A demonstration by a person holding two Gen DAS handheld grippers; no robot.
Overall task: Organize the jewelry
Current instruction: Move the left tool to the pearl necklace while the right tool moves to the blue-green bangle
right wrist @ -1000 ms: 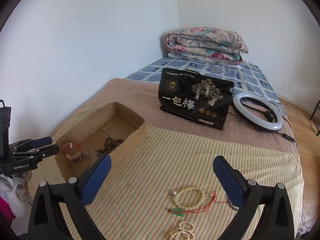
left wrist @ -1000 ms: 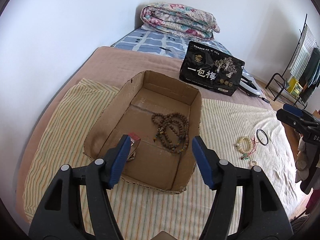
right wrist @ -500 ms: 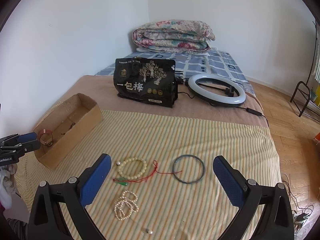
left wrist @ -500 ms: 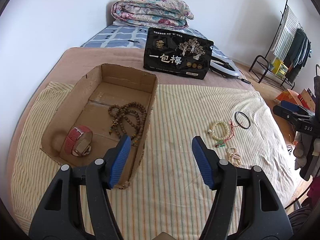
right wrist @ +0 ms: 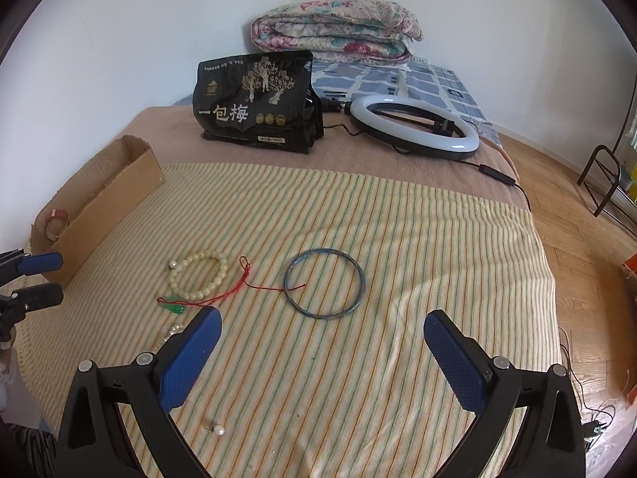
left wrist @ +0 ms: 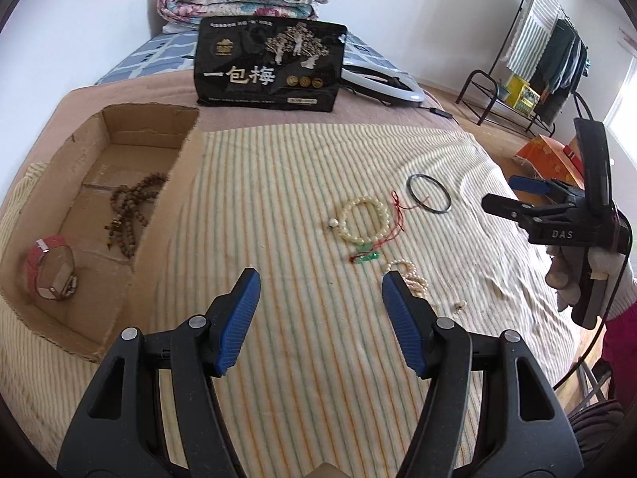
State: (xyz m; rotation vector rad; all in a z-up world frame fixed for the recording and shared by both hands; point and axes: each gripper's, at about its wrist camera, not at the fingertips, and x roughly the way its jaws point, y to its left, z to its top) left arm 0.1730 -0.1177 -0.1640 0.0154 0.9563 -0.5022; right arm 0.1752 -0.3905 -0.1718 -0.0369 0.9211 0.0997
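Right now, through the left wrist camera, the left gripper (left wrist: 320,320) hangs over the striped blanket (left wrist: 278,183) with its jaws spread and nothing between them. Along the blanket's left edge sits the cardboard box (left wrist: 167,215), already holding a brown bead necklace (left wrist: 131,215) and a red watch (left wrist: 49,267). Toward the right side of the blanket lie the cream bead bracelet (left wrist: 364,219), a red cord with a green charm (left wrist: 368,256), a dark bangle (left wrist: 429,193), a pearl strand (left wrist: 408,277) just beside the gripper's right finger, and a small pearl earring (left wrist: 460,306). The right gripper (left wrist: 517,199) hovers past the blanket's right edge.

From the right wrist camera, the right gripper (right wrist: 322,350) is also wide open and empty, aimed at the bangle (right wrist: 324,283) just ahead of it. The red cord (right wrist: 254,285) runs from the bracelet (right wrist: 199,275) and crosses the bangle's rim. A loose earring (right wrist: 217,430) lies near the blanket's front edge.

I'd say the bangle is next. The risk is that cord: lifting the bangle could drag it and the bracelet along. The thin ring also lies flat on soft cloth, so the fingers may pinch fabric or let it slip.
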